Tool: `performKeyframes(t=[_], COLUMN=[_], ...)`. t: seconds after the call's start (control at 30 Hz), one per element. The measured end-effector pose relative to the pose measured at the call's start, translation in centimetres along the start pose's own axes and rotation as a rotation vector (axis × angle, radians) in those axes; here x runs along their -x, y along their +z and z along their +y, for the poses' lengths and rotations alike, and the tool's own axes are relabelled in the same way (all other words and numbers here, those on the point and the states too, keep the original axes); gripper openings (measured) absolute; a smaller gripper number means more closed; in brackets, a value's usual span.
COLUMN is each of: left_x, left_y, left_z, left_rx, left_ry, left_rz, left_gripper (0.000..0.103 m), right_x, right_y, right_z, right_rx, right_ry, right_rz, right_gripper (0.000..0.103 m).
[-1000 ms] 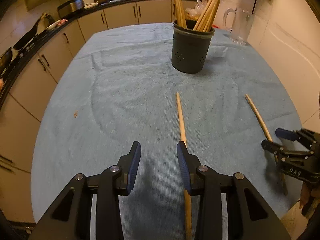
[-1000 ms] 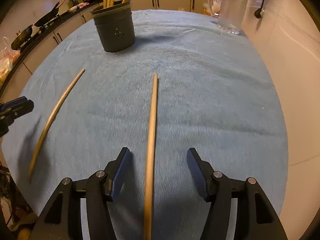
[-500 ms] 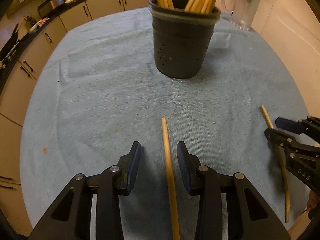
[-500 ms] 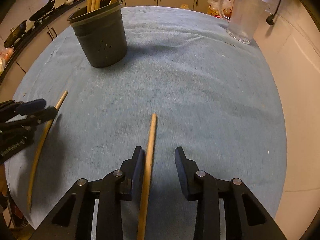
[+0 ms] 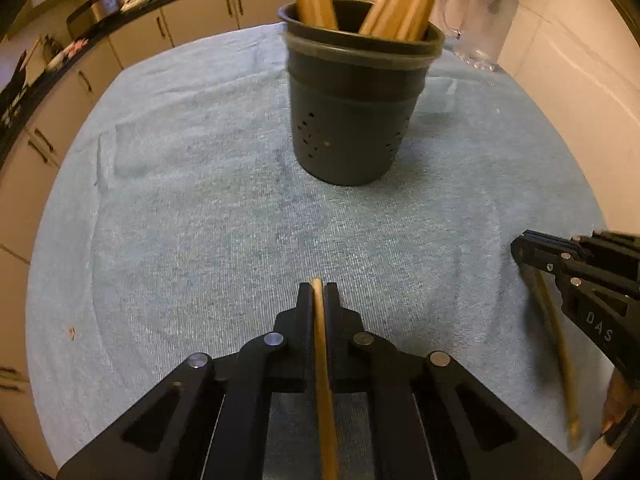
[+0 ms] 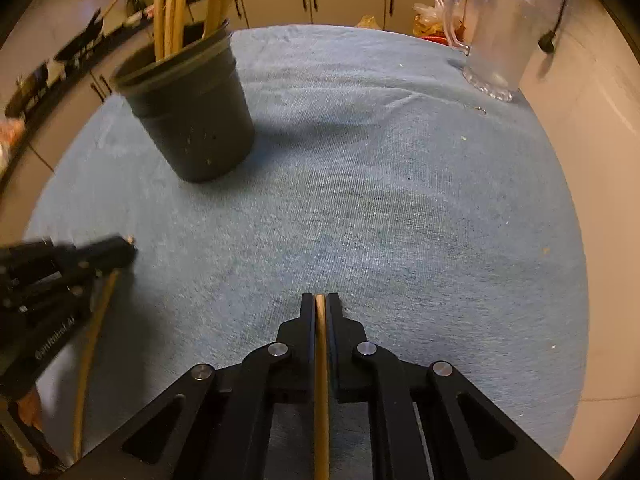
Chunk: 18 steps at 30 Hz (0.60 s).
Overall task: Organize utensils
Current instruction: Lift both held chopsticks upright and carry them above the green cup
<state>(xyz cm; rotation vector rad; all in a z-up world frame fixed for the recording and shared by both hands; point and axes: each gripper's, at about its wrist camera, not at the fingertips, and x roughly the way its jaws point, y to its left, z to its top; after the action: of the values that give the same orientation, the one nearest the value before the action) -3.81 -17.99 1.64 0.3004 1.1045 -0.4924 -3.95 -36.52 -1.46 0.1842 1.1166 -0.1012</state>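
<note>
Left gripper (image 5: 318, 290): jaws closed on a wooden chopstick (image 5: 324, 380), gripped close to its far tip.
Right gripper (image 6: 320, 300): jaws closed on a second chopstick (image 6: 321, 380), likewise near the tip.
Surface: blue towel (image 5: 200, 220), spread under everything.
Destination: dark perforated holder (image 5: 352, 120), standing ahead, already filled with chopsticks.
Bystander item: glass jug (image 6: 500, 36), set near the wall.
Risk, judged: a stick gripped so near its end may be swung or dropped; the holder may be tipped on insertion.
Lettering: "DAS" is read on the right gripper in the left view; the rest is blurred.
</note>
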Motion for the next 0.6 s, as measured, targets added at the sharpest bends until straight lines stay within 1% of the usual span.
performKeyframes(t=[0.03, 0.13, 0.33, 0.4, 0.5, 0.6], left_x=[0.3, 2.9, 10.2, 12.1, 14.7, 16.9], left_y=[0.0, -0.2, -1.3, -2.1, -2.6, -4.0], left_z=[0.2, 0.3, 0.0, 0.1, -1.0, -1.3], left_rx=[0.012, 0.020, 0.030, 0.032, 0.033, 0.032], left_ry=[-0.001, -0.003, -0.024, -0.024, -0.006, 0.009], left_rz=[-0.011, -0.077, -0.234, -0.274, -0.338, -0.386], left_gripper=[0.005, 0.005, 0.005, 0.005, 0.005, 0.005], right_x=[0.3, 2.0, 8.1, 10.3, 12.9, 15.2], right_y=[-0.1, 0.0, -0.2, -0.7, -1.7, -3.2], right_z=[-0.2, -0.5, -0.3, 0.1, 0.8, 1.8], right_rx=[-0.013, -0.030, -0.037, -0.030, -0.008, 0.018], right_ry=[0.005, 0.033, 0.062, 0.067, 0.064, 0.051], right_rz=[-0.009, -0.058, -0.227, -0.286, -0.356, -0.412], right_gripper=[0.005, 0.005, 0.005, 0.005, 0.005, 0.006])
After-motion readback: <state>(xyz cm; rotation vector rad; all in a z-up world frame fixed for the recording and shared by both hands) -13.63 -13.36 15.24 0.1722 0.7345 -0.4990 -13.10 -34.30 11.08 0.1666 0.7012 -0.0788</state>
